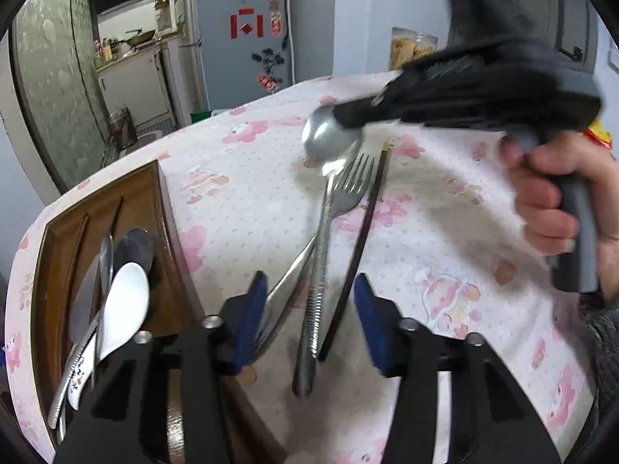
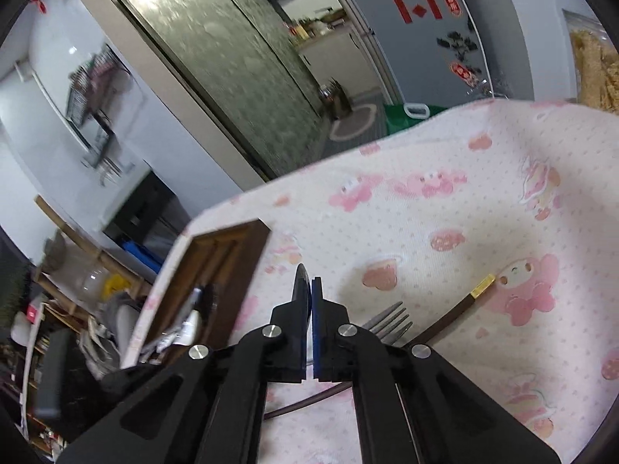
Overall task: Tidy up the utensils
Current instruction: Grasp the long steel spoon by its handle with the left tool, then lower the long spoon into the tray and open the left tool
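Note:
A steel spoon (image 1: 329, 143), a fork (image 1: 348, 189) and a dark chopstick (image 1: 359, 247) lie together on the pink patterned tablecloth (image 1: 240, 201). My left gripper (image 1: 313, 317) is open, its blue pads either side of the handles. My right gripper (image 1: 344, 116) is shut on the spoon's bowl; the bowl's edge shows between its pads in the right wrist view (image 2: 303, 290). The fork (image 2: 390, 324) and the gold-tipped chopstick (image 2: 456, 313) also show there. A wooden utensil tray (image 1: 58, 255) at the left holds a white ceramic spoon (image 1: 123, 309) and metal utensils.
The tray (image 2: 228, 255) sits at the table's left edge. A fridge (image 1: 247, 38) and a kitchen doorway stand behind the table. A clear container of snacks (image 1: 412, 48) stands at the far edge. Shelves with clutter lie beyond the table's left side.

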Demonstrator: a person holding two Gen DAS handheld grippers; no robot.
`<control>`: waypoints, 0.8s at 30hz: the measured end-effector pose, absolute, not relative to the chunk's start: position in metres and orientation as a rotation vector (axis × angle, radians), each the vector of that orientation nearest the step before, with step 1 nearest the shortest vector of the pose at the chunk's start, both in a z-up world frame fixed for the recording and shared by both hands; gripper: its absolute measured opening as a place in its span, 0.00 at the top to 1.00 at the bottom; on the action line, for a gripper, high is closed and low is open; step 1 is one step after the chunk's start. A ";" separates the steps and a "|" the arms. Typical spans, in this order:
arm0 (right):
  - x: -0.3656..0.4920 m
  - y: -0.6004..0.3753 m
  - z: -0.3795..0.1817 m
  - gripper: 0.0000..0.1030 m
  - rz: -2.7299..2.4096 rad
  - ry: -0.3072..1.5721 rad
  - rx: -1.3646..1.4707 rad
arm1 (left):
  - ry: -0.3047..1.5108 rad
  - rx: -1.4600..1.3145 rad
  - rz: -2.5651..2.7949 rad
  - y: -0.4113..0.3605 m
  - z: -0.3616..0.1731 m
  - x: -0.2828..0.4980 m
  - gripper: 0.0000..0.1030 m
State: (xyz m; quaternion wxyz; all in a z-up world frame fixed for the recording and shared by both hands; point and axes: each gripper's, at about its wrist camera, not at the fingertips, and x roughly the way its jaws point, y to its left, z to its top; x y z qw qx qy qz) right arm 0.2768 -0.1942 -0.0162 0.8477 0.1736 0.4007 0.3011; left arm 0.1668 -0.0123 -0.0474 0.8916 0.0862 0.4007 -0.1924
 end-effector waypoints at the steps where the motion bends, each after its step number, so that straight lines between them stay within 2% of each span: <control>1: 0.276 -0.197 -0.014 0.98 0.646 0.843 0.378 | 0.845 0.173 -0.403 -0.015 -0.049 0.169 0.60; 4: 0.272 -0.204 -0.007 0.99 0.635 0.835 0.371 | 0.831 0.197 -0.395 -0.021 -0.049 0.169 0.87; 12: 0.264 -0.196 0.017 0.99 0.643 0.798 0.363 | 0.778 0.208 -0.370 -0.017 -0.024 0.158 0.88; 17: 0.265 -0.156 0.030 0.99 0.692 0.795 0.342 | 0.769 0.171 -0.328 0.017 -0.012 0.148 0.88; 24: 0.272 -0.069 0.015 0.99 0.775 0.850 0.313 | 0.809 0.122 -0.219 0.089 -0.019 0.135 0.88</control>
